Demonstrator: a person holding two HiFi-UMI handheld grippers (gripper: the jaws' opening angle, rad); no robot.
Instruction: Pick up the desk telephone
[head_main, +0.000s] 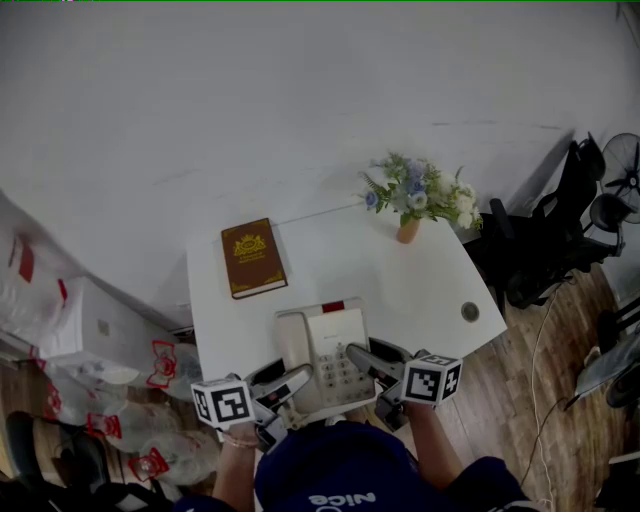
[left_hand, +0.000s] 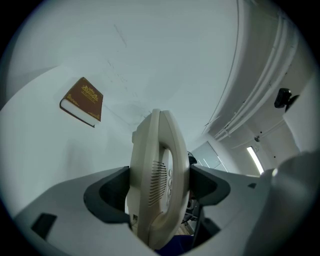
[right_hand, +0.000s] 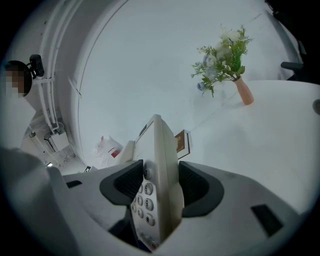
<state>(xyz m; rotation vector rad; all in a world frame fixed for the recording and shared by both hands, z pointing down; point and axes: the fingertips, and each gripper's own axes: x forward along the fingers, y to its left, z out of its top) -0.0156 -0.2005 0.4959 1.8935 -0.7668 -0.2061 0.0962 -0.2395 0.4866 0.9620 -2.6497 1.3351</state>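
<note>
One white desk (head_main: 420, 290) is bearing everything here, and one cream desk telephone (head_main: 325, 345) is lying at its near edge, directly between the two grippers and reaching from one to the other. On the handset side, the left gripper (head_main: 297, 381) is clamping the body, its jaws pressing on both faces with the speaker grille showing between them in the left gripper view. On the keypad side, the right gripper (head_main: 358, 357) is clamping too, its jaws squeezing the edge beside the number keys. Grasping is looking complete, so the step in hand is seeming to be the lift itself. Whether the base is clearing the desk top I am not managing to tell, since the head view is looking steeply down on it. The next move, as I am judging it, is calling for both grippers rising together at one pace. They should be keeping the body level so the handset is not sliding from its cradle, and keeping the squeeze even so neither side is slipping. Counting downward by size, I am finding one desk, one telephone and two grippers. One brown book (head_main: 252, 257) is lying ahead of the left gripper and well apart from it. One small vase of flowers (head_main: 418, 200) is standing far ahead of the right gripper, and one round cable hole (head_main: 470, 311) is sitting to that gripper's right.
</note>
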